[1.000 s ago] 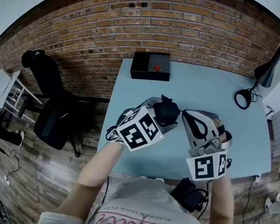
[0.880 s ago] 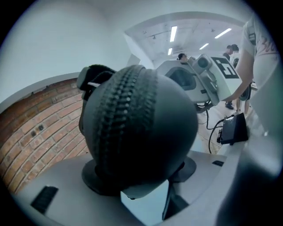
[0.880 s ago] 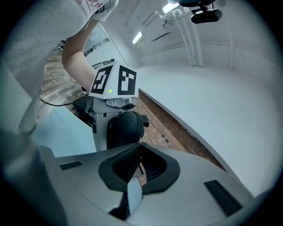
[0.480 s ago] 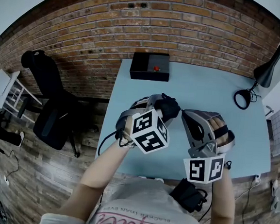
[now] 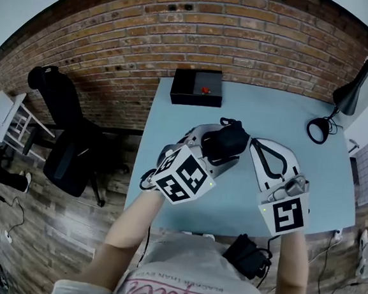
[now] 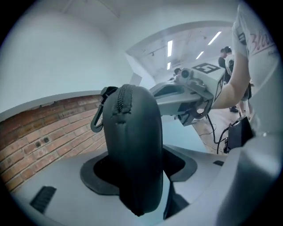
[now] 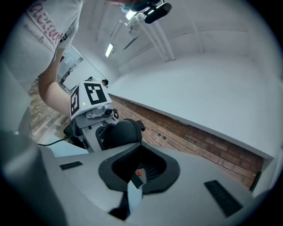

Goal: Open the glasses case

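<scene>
Glasses case (image 5: 229, 137), mid-frame above the table (image 5: 289, 120), stands zip (image 6: 120, 99) upward between the jaws of the left gripper (image 5: 216, 154), which are opening yet bear on it; advisable to hold it firmly while the right gripper (image 7: 138, 176), pinched fully closed and empty, parts to work that zip.

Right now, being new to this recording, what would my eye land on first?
The dark zipped glasses case stands out, held above the pale blue table in the left claw, whose jaws are opening. The right claw sits shut and empty beside it; a black box with a red button rests at the table's far edge.
</scene>
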The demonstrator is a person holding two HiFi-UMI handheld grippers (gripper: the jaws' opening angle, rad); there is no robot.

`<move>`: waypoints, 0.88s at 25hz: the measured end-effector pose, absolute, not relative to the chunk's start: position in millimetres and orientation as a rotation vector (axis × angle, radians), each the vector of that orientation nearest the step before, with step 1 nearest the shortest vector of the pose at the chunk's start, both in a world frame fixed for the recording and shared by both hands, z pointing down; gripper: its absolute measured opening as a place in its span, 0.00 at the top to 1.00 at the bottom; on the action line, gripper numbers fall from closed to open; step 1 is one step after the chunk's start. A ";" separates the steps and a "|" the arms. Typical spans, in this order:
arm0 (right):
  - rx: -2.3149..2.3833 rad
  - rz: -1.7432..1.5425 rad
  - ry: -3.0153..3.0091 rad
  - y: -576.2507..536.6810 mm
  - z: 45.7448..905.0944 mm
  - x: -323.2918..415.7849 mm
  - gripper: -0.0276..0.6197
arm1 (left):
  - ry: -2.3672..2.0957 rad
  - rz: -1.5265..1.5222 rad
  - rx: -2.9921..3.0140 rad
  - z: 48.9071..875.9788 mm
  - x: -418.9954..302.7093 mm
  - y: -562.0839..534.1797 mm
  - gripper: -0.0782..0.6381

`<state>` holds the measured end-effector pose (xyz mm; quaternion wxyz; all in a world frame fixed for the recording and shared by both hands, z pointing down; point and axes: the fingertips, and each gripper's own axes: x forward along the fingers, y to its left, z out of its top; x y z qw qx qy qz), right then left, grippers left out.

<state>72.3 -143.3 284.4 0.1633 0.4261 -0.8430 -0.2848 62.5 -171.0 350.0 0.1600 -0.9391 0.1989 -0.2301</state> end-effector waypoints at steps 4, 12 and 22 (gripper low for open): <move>1.219 -0.865 -2.342 -145.1 288.1 85.9 0.93 | 0.506 -0.477 -2.731 335.9 64.7 -160.7 0.50; 1.110 -0.463 -2.835 -131.4 288.2 84.0 0.93 | 0.477 -0.362 -2.504 327.0 55.7 -151.5 0.53; 1.144 -1.083 -2.136 -140.1 306.2 84.5 0.93 | 0.448 -0.606 -2.470 347.2 48.5 -160.9 0.53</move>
